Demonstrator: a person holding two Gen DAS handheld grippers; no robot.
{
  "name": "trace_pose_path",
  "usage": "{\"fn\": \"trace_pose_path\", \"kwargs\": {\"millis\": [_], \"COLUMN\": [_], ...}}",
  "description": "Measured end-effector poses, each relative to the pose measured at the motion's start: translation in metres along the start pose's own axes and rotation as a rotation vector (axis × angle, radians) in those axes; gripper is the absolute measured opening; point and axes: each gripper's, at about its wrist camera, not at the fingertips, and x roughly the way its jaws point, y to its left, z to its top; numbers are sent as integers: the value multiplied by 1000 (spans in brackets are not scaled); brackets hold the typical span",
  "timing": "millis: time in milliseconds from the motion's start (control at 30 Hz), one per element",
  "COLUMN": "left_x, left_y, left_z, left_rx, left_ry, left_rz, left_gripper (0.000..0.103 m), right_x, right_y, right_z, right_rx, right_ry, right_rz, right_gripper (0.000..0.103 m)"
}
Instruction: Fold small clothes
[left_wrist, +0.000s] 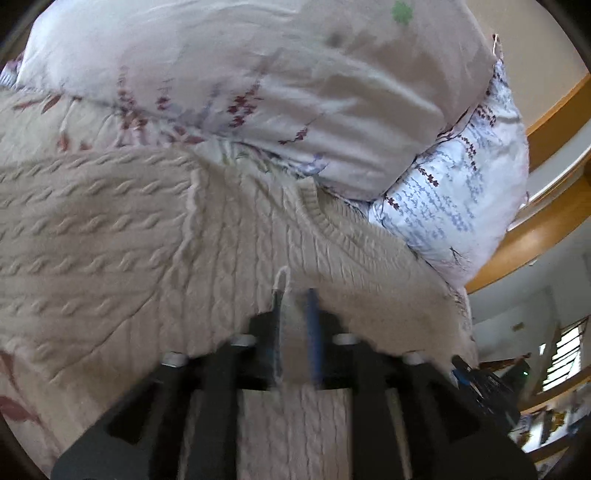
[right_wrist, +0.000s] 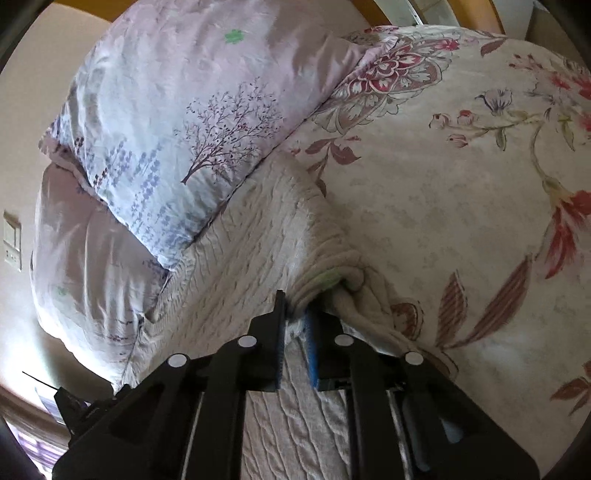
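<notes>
Floral bedding covers the bed (right_wrist: 461, 192) you are working on, printed with red blossoms and brown leaves, and a wooden bed frame (left_wrist: 554, 114) curves along its far edge. Two pillows (right_wrist: 192, 122) in pale covers with purple tree and flower prints are stacked at the head of it. Your cream cable-knit sweater (left_wrist: 110, 229) lies spread on the cover, its upper edge touching the lower pillow. In your left view its ribbed neckline (left_wrist: 325, 218) sits just ahead of the fingers.

Your left gripper (left_wrist: 297, 321) has a fold of that knit pinched up between its blue pads, with a loose loop of yarn standing just above the tips; the picture is blurred there. Your right gripper (right_wrist: 297, 314) is nearly closed and clamped on a bunched ribbed edge of the sweater, which puckers into folds to the right of the fingertips.
</notes>
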Motion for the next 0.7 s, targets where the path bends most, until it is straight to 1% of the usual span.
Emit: {"fn": "trace_pose_path", "kwargs": {"millis": [33,67,167,233,267,300,367,400,433,467,567,600,667,700], "left_x": [-11,-18,-49,-59,-57,-52,-34,-23,-9,0,27,33,40,43], "left_y": [6,10,27,34,34,31,20,14,3,-2,-14,-16,-19,-20], "left_z": [-1,-2,-7,-10,-12,-15,-22,-27,-29,-29,-16,-12,-5,-5], "left_rx": [-6,-4,-9,-33,-49,-58,-52,-43,-23,-11,-6,-9,-16,-15], "left_ry": [-13,-22,-57,-50,-25,2,56,79,101,106,90,79,68,71], "left_rz": [-10,-15,-14,-25,-54,-75,-98,-95,-73,-47,26,38,34,28], "left_gripper": [41,43,43,43,43,43,43,43,43,43,43,43,43,34], "right_x": [-3,-6,-18,-19,-15,-9,-8,-9,-10,-10,-12,-12,-11,-9], "right_y": [0,2,11,18,21,22,23,23,22,20,14,12,7,4], "right_z": [0,-1,-7,-12,-13,-14,-14,-12,-11,-10,-4,-2,1,4], "right_rx": [-2,-8,-52,-83,-83,-71,-55,-45,-40,-33,-11,1,24,38], "right_ry": [5,5,-21,-21,-6,12,-7,-14,-14,-13,-16,-17,-20,-25], "right_rz": [6,15,3,4,11,7,-2,0,2,4,17,26,49,60], "right_gripper": [30,40,57,59,59,59,59,59,59,58,58,58,58,56]}}
